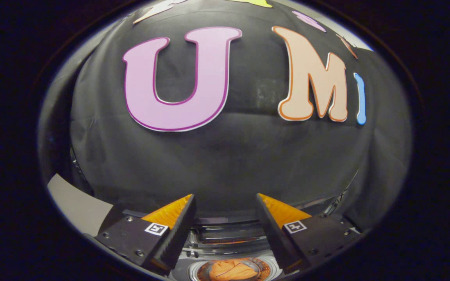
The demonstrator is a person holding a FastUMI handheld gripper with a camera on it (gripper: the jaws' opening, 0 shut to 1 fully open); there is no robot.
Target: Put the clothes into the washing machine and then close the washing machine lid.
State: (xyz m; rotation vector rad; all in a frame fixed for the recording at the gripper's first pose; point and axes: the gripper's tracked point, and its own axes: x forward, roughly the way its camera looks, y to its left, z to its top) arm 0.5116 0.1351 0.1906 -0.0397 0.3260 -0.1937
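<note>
Jaws spread wide and empty above washer (225, 234), orange clothes (233, 270) already inside drum; likely raised to reach lid.

Crumpled orange cloth (233, 270) in glossy metal drum (270, 267); hand-held gripper (225, 203) apart, matt black ridged fingers (178, 230).

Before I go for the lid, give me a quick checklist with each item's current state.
1. Gripper empty, fingers spread apart: ok.
2. Orange crumpled cloth inside the round steel drum of the washing machine, below and between the fingers: ok.
3. Cloth fully clear of the drum's rim: cannot tell, partly cut off below.
4. Lid closed: not ok; the drum lies open.
5. Lid's position and a grip point: cannot tell.
6. Other clothes left outside: cannot tell.
</note>
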